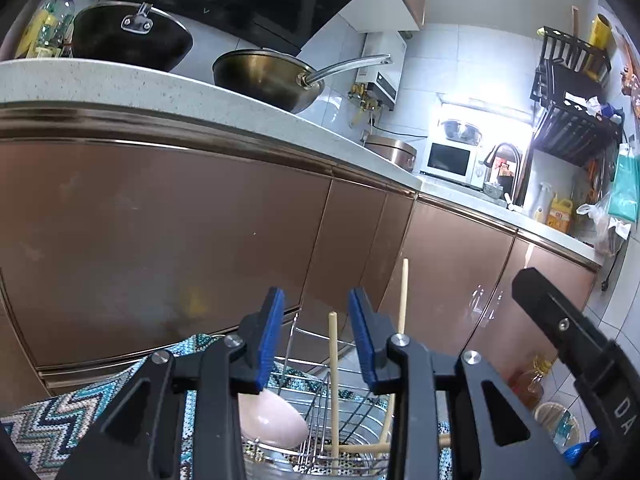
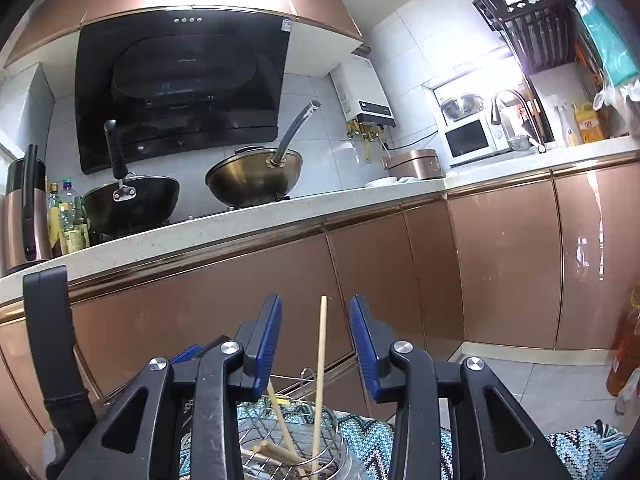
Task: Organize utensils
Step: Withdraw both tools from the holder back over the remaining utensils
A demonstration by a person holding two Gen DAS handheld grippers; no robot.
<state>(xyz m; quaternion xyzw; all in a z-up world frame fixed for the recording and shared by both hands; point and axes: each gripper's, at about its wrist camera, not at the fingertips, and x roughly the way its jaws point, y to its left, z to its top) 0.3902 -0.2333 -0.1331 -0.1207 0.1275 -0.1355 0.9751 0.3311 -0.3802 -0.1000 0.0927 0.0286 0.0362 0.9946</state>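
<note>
Wooden chopsticks (image 2: 321, 344) stand tilted in a wire utensil basket (image 2: 256, 436), which sits on a zigzag-patterned woven cloth (image 2: 362, 430). Right gripper (image 2: 316, 340) points about level at the cabinet fronts (image 2: 500, 256); jaws parted, one chopstick upright in the gap, pads not touching it. More sticks lean lower in the basket, just beside its left pad.

Left gripper (image 1: 316, 334) tilts slightly down over the same basket (image 1: 320, 412). Jaws also apart, a chopstick (image 1: 333, 344) rising between them, clear of both blue pads. Another stick (image 1: 404, 296) sticks up just outside the right pad. Pink spoon bowl (image 1: 272, 420) lies under the left jaw, at the basket's edge.

The other gripper's black body shows at each frame's edge, so the two tools are close side by side. Cabinet doors sit near ahead; countertop edge (image 2: 240, 224) overhead with a black wok (image 2: 132, 200) and brass-coloured wok (image 2: 252, 180). Open floor tile to the right.
</note>
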